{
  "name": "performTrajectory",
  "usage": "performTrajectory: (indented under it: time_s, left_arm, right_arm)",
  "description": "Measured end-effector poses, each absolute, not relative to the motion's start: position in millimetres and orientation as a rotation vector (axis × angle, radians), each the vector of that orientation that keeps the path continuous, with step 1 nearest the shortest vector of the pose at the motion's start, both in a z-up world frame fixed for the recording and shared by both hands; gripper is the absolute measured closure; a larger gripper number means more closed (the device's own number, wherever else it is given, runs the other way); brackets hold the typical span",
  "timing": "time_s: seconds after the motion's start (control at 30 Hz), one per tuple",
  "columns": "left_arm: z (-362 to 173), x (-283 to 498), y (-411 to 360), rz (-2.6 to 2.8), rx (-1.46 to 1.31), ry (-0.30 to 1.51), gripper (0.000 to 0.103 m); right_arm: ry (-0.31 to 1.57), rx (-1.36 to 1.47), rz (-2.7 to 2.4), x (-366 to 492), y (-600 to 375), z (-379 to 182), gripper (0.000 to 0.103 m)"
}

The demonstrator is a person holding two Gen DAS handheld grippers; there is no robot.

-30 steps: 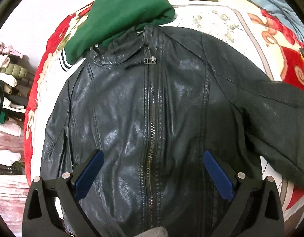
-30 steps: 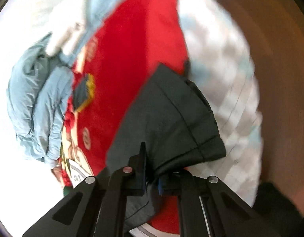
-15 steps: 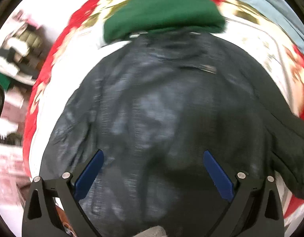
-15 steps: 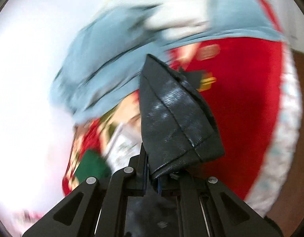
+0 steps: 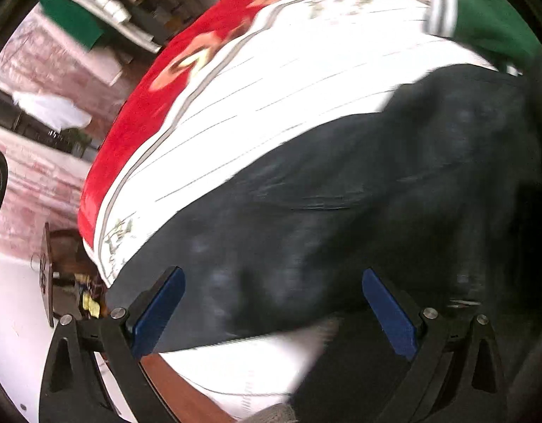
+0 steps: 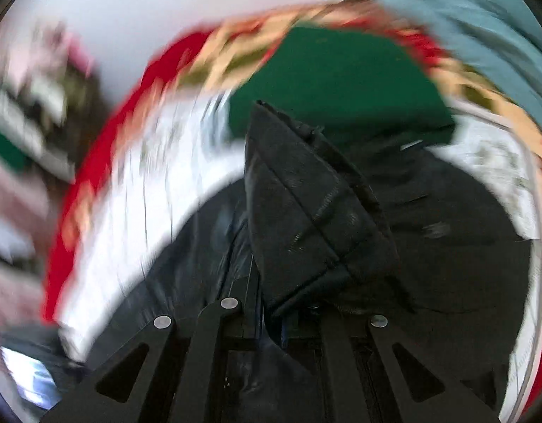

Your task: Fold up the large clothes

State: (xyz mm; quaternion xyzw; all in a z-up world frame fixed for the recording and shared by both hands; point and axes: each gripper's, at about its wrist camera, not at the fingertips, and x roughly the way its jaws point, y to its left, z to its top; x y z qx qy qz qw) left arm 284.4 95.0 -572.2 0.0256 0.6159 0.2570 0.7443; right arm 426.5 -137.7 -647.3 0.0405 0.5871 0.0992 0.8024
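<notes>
Black leather jacket (image 5: 359,218): laid out on a bedspread (image 5: 288,81) of white centre with thin lines, floral detail and a red patterned border; in the left wrist view its dark body fills the lower right, blurred. In the right wrist view the jacket's front, with a zip line (image 6: 235,268), is seen spread below the gripper

Sleeve cuff (image 6: 316,211): a stitched end of the jacket's sleeve, held raised above the jacket body, standing up in front of the right wrist camera

Right gripper (image 6: 271,320): fingers drawn together and clamped on the sleeve cuff, which is pinched at its lower edge between them

Left gripper (image 5: 272,310): blue-padded fingers (image 5: 158,310) set wide apart, nothing held between them; positioned over the jacket's lower edge near the bed's side

Green garment (image 6: 338,81): lying on the bedspread beyond the jacket's collar end; a striped white cuff (image 5: 442,14) is seen at its edge in the left wrist view

Light blue fabric (image 6: 482,24): bunched at the far right of the bed, blurred

Clutter of stacked items (image 5: 123,10): beside the bed, indistinct
</notes>
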Motion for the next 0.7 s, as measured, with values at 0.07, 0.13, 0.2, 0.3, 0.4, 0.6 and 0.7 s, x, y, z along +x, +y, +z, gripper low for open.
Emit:
performTrajectory:
  time_s: [0.07, 0.13, 0.2, 0.3, 0.4, 0.6, 0.7]
  left_arm:
    - [-571.8, 276.2, 113.6, 0.577, 0.034, 1.351, 0.0]
    - [-566.5, 264.4, 131.4, 0.582, -0.009, 1.359, 0.0]
    - [-559.5, 250.8, 147.6, 0.582, -0.072, 1.368, 0.0]
    - [-554.7, 219.7, 179.2, 0.596, -0.288, 1.411, 0.0]
    - [-571.0, 182.8, 221.3, 0.599, -0.66, 1.447, 0.0]
    - [-629.8, 133.8, 279.6, 0.664, -1.193, 1.302, 0.002]
    - [-656.6, 124.4, 297.8, 0.719, -1.346, 1.208, 0.002]
  right_arm:
    - [1.396, 0.048, 0.25, 424.0, -118.2, -681.4, 0.089]
    - [1.439, 0.098, 0.272, 417.6, -120.1, -686.7, 0.066]
    - [1.423, 0.161, 0.27, 410.0, -133.3, -674.0, 0.033]
    - [1.409, 0.203, 0.226, 392.3, -163.6, -649.7, 0.029]
    - [1.461, 0.28, 0.147, 377.5, -194.9, -641.4, 0.029]
    - [1.551, 0.353, 0.081, 361.0, -225.3, -656.5, 0.029]
    - [1.559, 0.361, 0.08, 361.3, -216.3, -663.0, 0.029]
